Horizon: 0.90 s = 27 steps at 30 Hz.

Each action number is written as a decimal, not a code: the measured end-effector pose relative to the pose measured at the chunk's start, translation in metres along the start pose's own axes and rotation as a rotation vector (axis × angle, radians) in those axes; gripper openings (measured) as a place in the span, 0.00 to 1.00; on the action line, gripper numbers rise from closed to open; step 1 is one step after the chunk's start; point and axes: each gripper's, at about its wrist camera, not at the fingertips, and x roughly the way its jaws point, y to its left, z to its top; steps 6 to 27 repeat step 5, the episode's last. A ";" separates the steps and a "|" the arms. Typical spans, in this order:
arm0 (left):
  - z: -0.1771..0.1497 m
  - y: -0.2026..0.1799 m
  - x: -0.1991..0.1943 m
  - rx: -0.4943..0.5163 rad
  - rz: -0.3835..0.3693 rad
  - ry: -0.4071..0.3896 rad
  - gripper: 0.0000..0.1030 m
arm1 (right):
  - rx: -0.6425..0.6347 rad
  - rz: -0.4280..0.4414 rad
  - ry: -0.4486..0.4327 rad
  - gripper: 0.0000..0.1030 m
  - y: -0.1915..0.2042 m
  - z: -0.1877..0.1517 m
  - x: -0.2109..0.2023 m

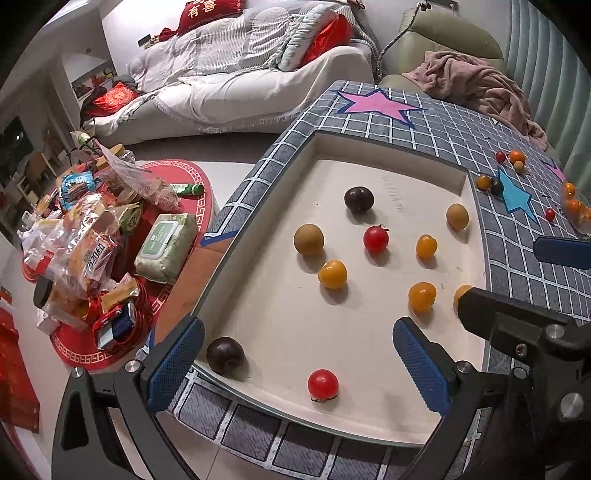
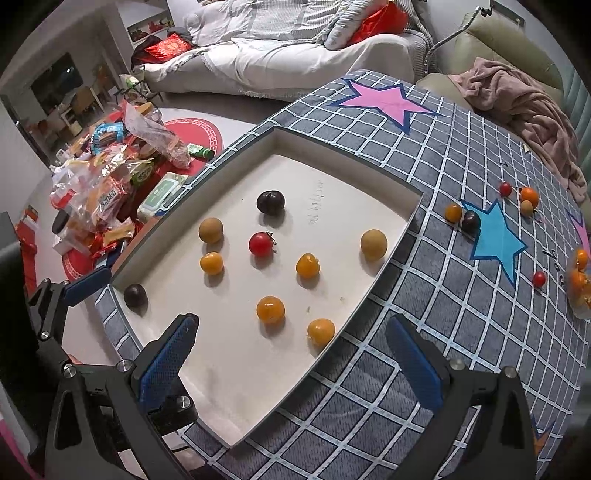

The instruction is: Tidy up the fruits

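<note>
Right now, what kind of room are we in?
Most likely a living room at home. A sofa with red cushions stands behind the checked table, a pink blanket lies over an armchair, and snack packets are heaped on a low red table.

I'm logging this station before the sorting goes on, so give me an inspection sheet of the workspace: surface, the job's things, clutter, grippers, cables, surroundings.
Surface: grey checked cloth with star patches, around a recessed white tray.
Job's things: in the tray, dark plums, brown longans, orange tomatoes and red tomatoes, lying apart and mixed. More small fruit sits loose on the cloth by the blue star.
Clutter: snack packets and a wipes pack heaped on a red mat beside the table.
Grippers: left gripper open above the tray's near edge; right gripper open, empty.
Cables: nothing seen.
Surroundings: white-covered sofa, pink blanket on a green chair.
</note>
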 end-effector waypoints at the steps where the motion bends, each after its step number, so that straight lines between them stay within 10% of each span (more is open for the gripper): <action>1: 0.000 -0.001 -0.001 0.004 0.004 -0.006 1.00 | 0.000 0.001 0.000 1.00 0.000 -0.001 -0.001; 27: 0.000 -0.003 -0.004 0.014 0.008 -0.014 1.00 | 0.005 0.004 -0.003 1.00 -0.001 -0.001 -0.001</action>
